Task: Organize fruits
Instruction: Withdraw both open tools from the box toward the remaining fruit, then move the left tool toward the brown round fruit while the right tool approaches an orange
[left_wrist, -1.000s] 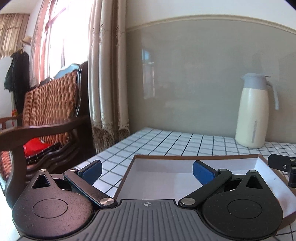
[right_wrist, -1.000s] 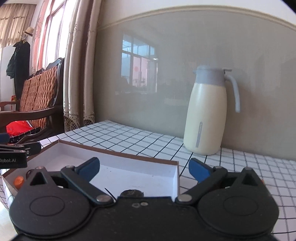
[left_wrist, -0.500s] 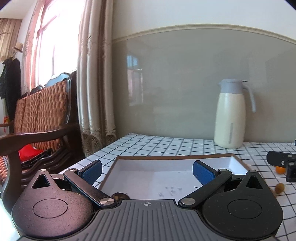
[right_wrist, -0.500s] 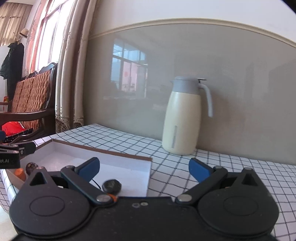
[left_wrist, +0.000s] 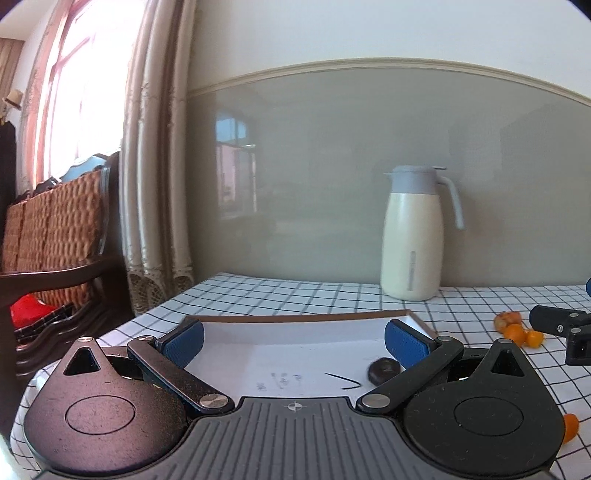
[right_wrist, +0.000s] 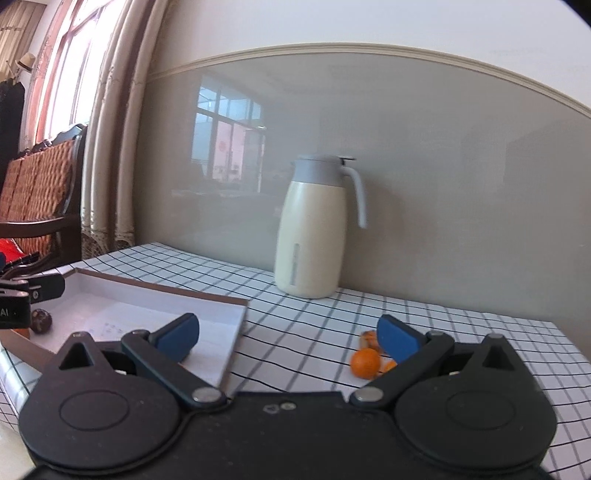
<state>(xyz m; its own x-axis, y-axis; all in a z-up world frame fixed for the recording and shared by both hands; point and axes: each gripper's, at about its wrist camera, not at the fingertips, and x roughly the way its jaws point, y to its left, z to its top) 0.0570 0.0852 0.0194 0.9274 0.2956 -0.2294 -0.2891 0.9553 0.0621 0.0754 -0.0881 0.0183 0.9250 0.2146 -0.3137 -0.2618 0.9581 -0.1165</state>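
Note:
A shallow white box (left_wrist: 295, 328) with a brown rim lies on the checked tablecloth; it also shows in the right wrist view (right_wrist: 147, 306). A dark round fruit (left_wrist: 384, 369) lies inside it near my left gripper's right finger. Another dark fruit (right_wrist: 40, 320) sits at the box's left end. Small orange fruits (left_wrist: 517, 332) lie on the cloth right of the box, also in the right wrist view (right_wrist: 365, 362). One more orange fruit (left_wrist: 570, 426) lies near the front right. My left gripper (left_wrist: 293, 341) is open and empty above the box. My right gripper (right_wrist: 288, 338) is open and empty, between box and oranges.
A cream thermos jug (left_wrist: 413, 236) with a grey lid stands at the back by the grey wall panel; it also shows in the right wrist view (right_wrist: 314, 229). A wooden chair with woven back (left_wrist: 55, 236) and curtains (left_wrist: 155, 184) stand left of the table.
Both grippers have pulled back and swung right. The box now looks farther away, and the orange fruits on the cloth have come into view. Both stay open.

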